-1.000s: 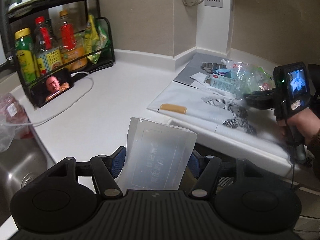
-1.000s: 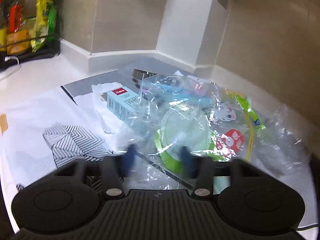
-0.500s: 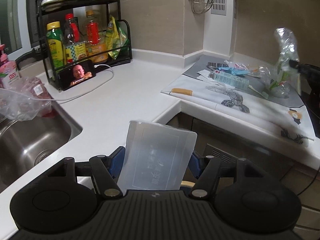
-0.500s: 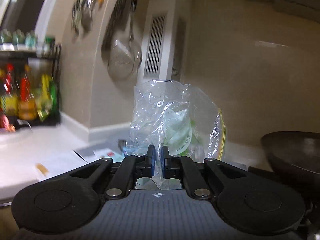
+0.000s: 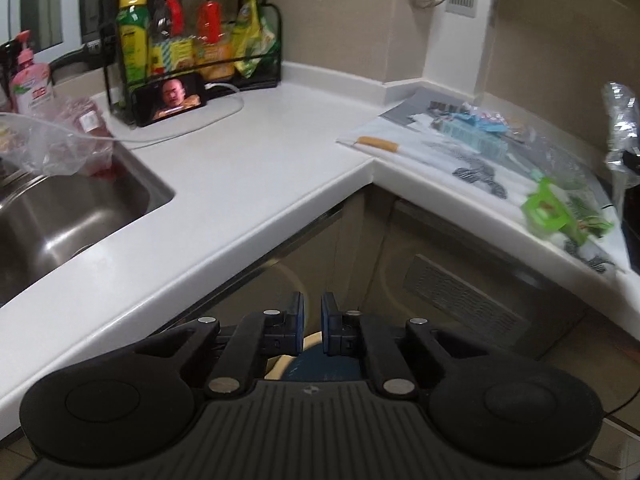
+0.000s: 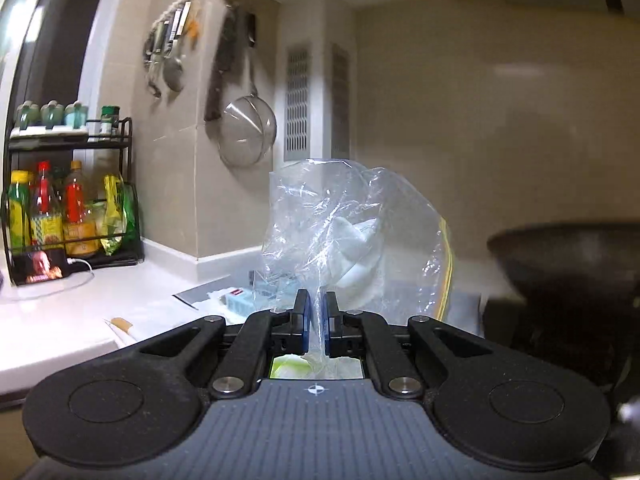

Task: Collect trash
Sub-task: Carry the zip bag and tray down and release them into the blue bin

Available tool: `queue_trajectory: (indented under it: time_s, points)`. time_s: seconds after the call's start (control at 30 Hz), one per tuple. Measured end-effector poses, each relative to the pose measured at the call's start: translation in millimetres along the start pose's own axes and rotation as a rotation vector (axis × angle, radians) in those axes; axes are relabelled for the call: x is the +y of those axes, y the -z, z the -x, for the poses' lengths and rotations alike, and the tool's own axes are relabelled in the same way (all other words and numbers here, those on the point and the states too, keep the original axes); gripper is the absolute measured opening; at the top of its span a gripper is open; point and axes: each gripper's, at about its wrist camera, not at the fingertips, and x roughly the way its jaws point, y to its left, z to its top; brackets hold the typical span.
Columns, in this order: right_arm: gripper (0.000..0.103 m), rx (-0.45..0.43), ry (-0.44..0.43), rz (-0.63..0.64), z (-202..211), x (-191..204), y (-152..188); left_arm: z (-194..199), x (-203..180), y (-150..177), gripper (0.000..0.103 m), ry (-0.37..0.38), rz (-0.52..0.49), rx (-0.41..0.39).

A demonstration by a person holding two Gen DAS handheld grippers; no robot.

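My right gripper (image 6: 317, 312) is shut on a clear plastic bag (image 6: 352, 232) and holds it up above the counter; the bag also shows at the right edge of the left wrist view (image 5: 618, 128). My left gripper (image 5: 311, 328) is shut and empty, low in front of the counter corner, over a round bin (image 5: 320, 364) partly hidden below it. Trash lies on a white patterned cloth (image 5: 460, 156): a pale blue carton (image 5: 472, 136), a green wrapper (image 5: 548, 208), a tan stick (image 5: 378, 144) and crumpled clear film (image 5: 560, 160).
A steel sink (image 5: 60, 216) sits at the left with a plastic bag (image 5: 60, 140) at its rim. A black rack (image 5: 192, 40) of bottles and a phone (image 5: 172, 98) with a cable stand at the back. A dark wok (image 6: 568, 260) is at the right.
The translucent plastic container that my left gripper held is gone and the jaws have closed. The left gripper has dropped back below the counter. The right gripper lifted the clear bag.
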Motion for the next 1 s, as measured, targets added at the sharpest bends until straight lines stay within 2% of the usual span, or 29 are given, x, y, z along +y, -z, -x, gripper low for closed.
queue_trajectory:
  time_s: [0.07, 0.17, 0.27, 0.33, 0.4, 0.43, 0.47, 0.5, 0.67, 0.87, 0.97, 1.0]
  points:
    - [0.007, -0.016, -0.006, 0.014, 5, 1, 2, -6, 4, 4, 0.009, -0.034, -0.008, 0.014]
    - [0.007, -0.029, -0.049, 0.018, 10, 4, 1, -14, 7, 7, 0.009, -0.037, 0.003, 0.047]
    - [0.007, -0.048, -0.165, 0.012, 21, 12, -4, -18, 5, 8, 0.011, -0.025, 0.006, 0.059]
    - [0.007, -0.027, -0.280, 0.015, 26, 23, -3, -21, 2, 8, 0.023, -0.009, 0.004, 0.065]
    - [0.007, 0.035, -0.394, 0.022, 27, 42, 6, -22, 1, 9, 0.055, -0.006, 0.008, 0.062]
    - [0.007, 0.076, -0.442, 0.033, 25, 53, 13, -23, -2, 10, 0.063, -0.010, 0.007, 0.061]
    - [0.007, 0.117, -0.479, 0.042, 22, 63, 23, -23, -3, 11, 0.078, -0.015, 0.007, 0.057]
    - [0.007, 0.168, -0.510, 0.058, 17, 74, 35, -22, -4, 13, 0.084, -0.020, 0.007, 0.051]
    - [0.007, 0.401, -0.598, 0.183, -19, 130, 108, -23, -5, 18, 0.089, -0.044, 0.002, 0.068]
    - [0.007, 0.587, -0.644, 0.302, -46, 174, 175, -25, -4, 24, 0.093, -0.067, 0.001, 0.082]
    - [0.013, 0.681, -0.682, 0.352, -55, 189, 198, -26, -7, 25, 0.094, -0.070, -0.009, 0.091]
    - [0.016, 0.699, -0.676, 0.364, -56, 192, 203, -27, -9, 26, 0.101, -0.077, -0.012, 0.098]
